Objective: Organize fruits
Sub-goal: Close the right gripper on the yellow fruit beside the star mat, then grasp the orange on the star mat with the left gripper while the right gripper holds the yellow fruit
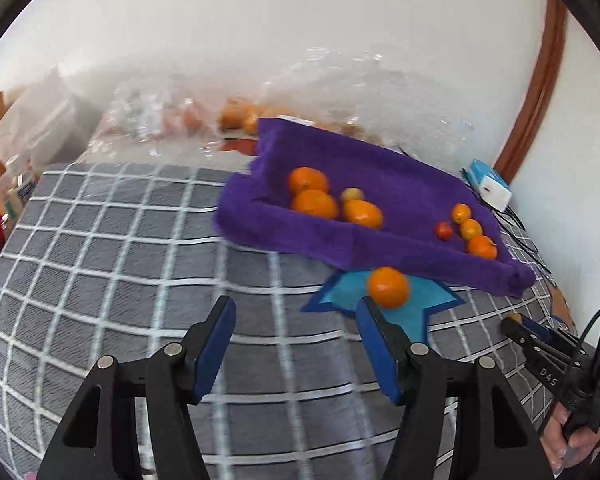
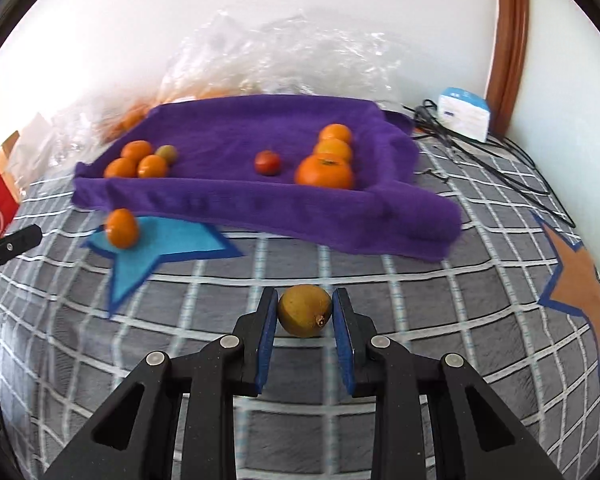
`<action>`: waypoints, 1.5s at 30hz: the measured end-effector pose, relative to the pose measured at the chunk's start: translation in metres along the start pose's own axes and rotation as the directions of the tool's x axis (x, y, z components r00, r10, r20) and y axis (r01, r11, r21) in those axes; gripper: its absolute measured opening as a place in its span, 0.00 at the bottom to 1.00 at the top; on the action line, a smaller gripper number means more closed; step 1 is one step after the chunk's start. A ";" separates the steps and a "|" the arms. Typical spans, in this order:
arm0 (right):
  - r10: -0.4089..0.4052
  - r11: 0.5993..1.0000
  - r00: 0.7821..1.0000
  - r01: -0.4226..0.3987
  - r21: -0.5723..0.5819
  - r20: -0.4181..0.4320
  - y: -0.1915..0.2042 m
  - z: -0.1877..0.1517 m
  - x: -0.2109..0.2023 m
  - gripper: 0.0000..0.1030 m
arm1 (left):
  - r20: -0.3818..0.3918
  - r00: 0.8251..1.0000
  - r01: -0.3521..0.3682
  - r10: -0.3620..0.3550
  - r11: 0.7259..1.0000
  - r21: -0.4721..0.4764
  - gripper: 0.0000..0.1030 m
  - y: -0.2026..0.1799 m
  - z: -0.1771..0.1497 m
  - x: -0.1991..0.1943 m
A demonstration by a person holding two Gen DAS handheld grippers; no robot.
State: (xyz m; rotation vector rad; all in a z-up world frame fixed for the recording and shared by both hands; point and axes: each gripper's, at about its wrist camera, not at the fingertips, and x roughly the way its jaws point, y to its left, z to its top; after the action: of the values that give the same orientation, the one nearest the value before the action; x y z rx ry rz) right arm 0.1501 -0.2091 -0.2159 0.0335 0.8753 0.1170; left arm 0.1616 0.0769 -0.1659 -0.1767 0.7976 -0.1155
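Your right gripper [image 2: 305, 312] was clamped on the yellow-green fruit [image 2: 305, 310], pads touching both sides, just in front of the purple towel [image 2: 220, 136], w/ the fruit low over the checked cover [image 2: 140, 340]. Your left gripper [image 1: 296, 332] stood open, empty, the loose orange [image 1: 388, 287] beside its right finger on the blue star [image 1: 416, 308]. IMO you needed a steady squeeze and a clear lift over the towel's front fold; the round skin could've slipped.

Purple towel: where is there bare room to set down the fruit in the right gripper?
The purple towel is bare down its middle, between the left cluster and the small red fruit, and along the back. The right cluster crowds the front right. The yellow-green fruit sits clamped in the right gripper.
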 end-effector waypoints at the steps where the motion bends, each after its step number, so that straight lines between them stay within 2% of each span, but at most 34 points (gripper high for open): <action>1: 0.000 1.000 1.000 0.000 0.003 -0.001 -0.003 0.000 0.002 0.27 | -0.007 1.000 0.007 -0.007 1.000 0.001 0.60 -0.006 0.000 0.003; 6: 0.025 0.999 1.000 -0.025 0.034 -0.008 -0.021 0.002 0.007 0.27 | -0.051 0.999 0.016 -0.016 1.000 -0.005 0.60 -0.036 0.005 0.026; 9: -0.024 1.000 1.000 0.024 0.000 0.000 -0.020 0.004 0.011 0.27 | -0.070 0.997 0.012 -0.011 1.000 0.002 0.60 -0.049 0.006 0.037; 14: -0.005 1.000 1.000 0.005 -0.003 -0.004 -0.022 0.003 0.012 0.27 | -0.093 0.996 -0.012 0.012 1.000 0.005 0.60 -0.060 0.007 0.053; 17: -0.021 1.000 1.000 0.021 0.004 -0.018 -0.022 0.003 0.015 0.27 | -0.102 0.994 -0.034 0.034 0.999 0.002 0.60 -0.062 0.004 0.061; 20: -0.024 1.000 0.999 0.024 0.020 -0.028 -0.024 0.004 0.017 0.27 | -0.066 0.997 -0.034 0.034 0.999 0.008 0.59 -0.064 -0.001 0.066; 22: -0.017 0.999 0.999 0.017 0.029 -0.027 -0.025 0.004 0.018 0.27 | -0.053 0.999 -0.002 0.002 1.000 0.000 0.49 -0.063 -0.002 0.063; 24: -0.018 0.999 1.000 0.018 0.032 -0.026 -0.026 0.004 0.018 0.27 | -0.054 0.998 0.029 -0.029 1.000 -0.004 0.35 -0.060 -0.002 0.063; 25: -0.019 0.999 0.999 0.020 0.031 -0.027 -0.026 0.004 0.018 0.27 | -0.060 0.997 0.043 -0.044 0.999 -0.011 0.33 -0.059 -0.002 0.064; 31: -0.010 0.999 1.000 0.011 0.038 -0.029 -0.026 0.004 0.019 0.27 | -0.020 0.997 0.072 -0.073 0.997 -0.043 0.32 -0.051 -0.004 0.055; 45: 0.000 0.998 1.000 0.002 0.066 -0.025 -0.029 0.004 0.018 0.27 | 0.056 0.996 0.066 -0.066 0.998 -0.007 0.32 -0.056 -0.006 0.036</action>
State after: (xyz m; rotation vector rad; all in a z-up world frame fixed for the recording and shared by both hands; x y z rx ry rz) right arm 0.1671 -0.2355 -0.2289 0.0937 0.9037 0.0879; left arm 0.1805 0.0156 -0.1840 -0.2138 0.7368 -0.1686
